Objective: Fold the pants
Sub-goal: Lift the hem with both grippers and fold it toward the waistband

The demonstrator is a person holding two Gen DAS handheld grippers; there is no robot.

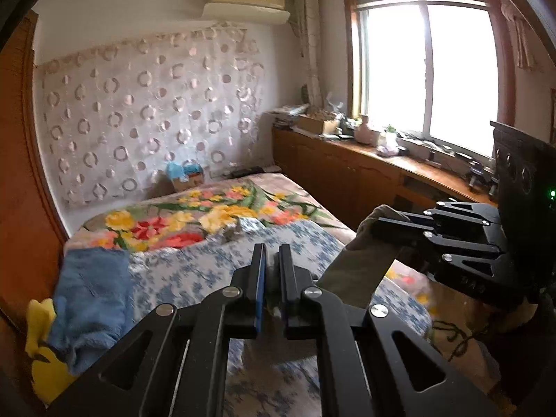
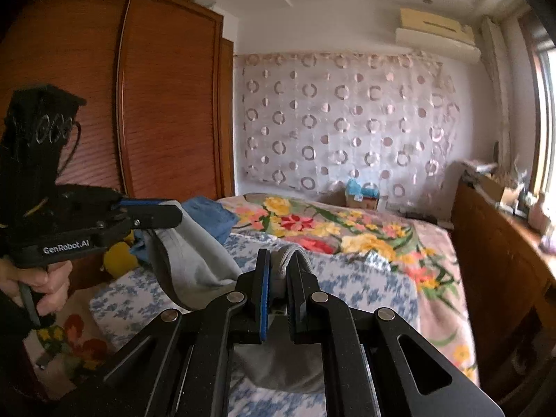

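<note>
Grey pants (image 2: 194, 264) held up over the bed (image 2: 434, 299), stretched between two grippers. Left gripper (image 2: 173, 213) clamped on one end of the fabric, right gripper (image 2: 279, 260) clamped on a bunched edge. Below, a blue-patterned sheet (image 1: 208, 264) over a floral blanket (image 1: 180, 222). Beside the pants, at the bed's edge, a folded blue cloth (image 1: 92, 299) and a yellow soft toy (image 1: 41, 340). Farther out, a wooden wardrobe (image 2: 166, 104), a circle-patterned curtain (image 2: 347, 118), a cluttered window ledge (image 1: 399, 154) along the bed's other side.
</note>
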